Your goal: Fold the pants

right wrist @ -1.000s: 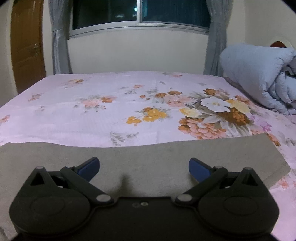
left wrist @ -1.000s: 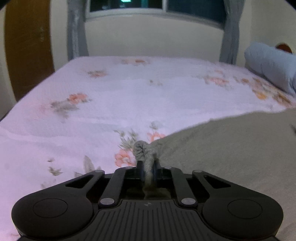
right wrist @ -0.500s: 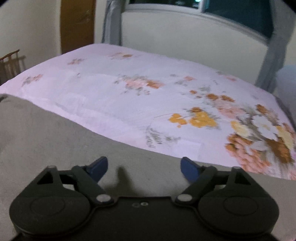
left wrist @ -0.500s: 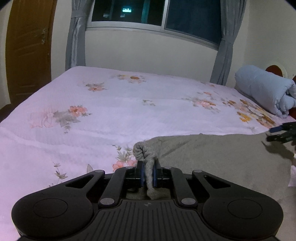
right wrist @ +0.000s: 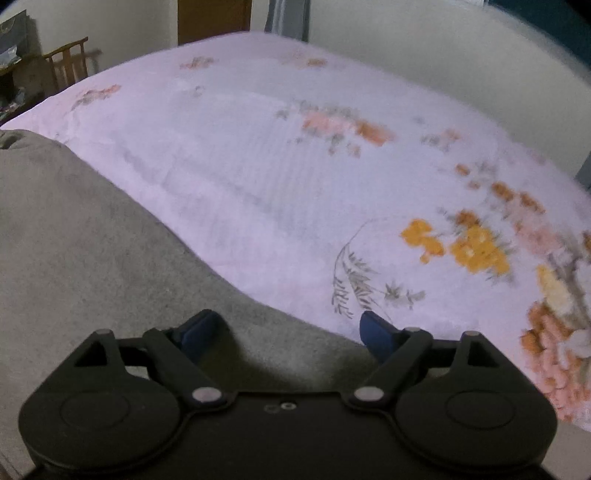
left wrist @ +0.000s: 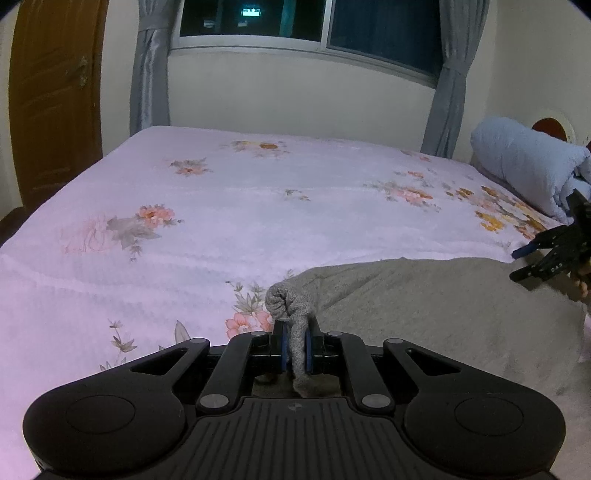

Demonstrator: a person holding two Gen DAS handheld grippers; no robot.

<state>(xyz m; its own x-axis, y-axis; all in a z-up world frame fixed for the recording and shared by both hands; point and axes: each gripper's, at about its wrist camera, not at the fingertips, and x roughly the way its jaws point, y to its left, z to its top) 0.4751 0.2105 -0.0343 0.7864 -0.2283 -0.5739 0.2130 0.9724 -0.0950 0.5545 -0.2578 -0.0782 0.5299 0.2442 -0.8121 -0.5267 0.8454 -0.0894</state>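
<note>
The left wrist view shows the window [left wrist: 310, 22], two grey curtains [left wrist: 149, 70] and a rolled blue duvet [left wrist: 524, 162] at 2 o'clock; the right wrist view shows none of these, but has a wooden chair [right wrist: 68, 62] at 10 o'clock. One pair of grey pants [left wrist: 424, 306] lies on the floral bed [left wrist: 221, 221]. The left hand-held gripper [left wrist: 294, 349] is clamped on a bunched edge of the pants, which spread from it toward 3 o'clock. The right hand-held gripper [right wrist: 288, 328] is spread wide and holds nothing; the pants [right wrist: 85, 240] lie under its left finger and reach toward 10 o'clock. In the left view this second hand-held gripper [left wrist: 550, 254] appears at 3 o'clock, above the far end of the pants
</note>
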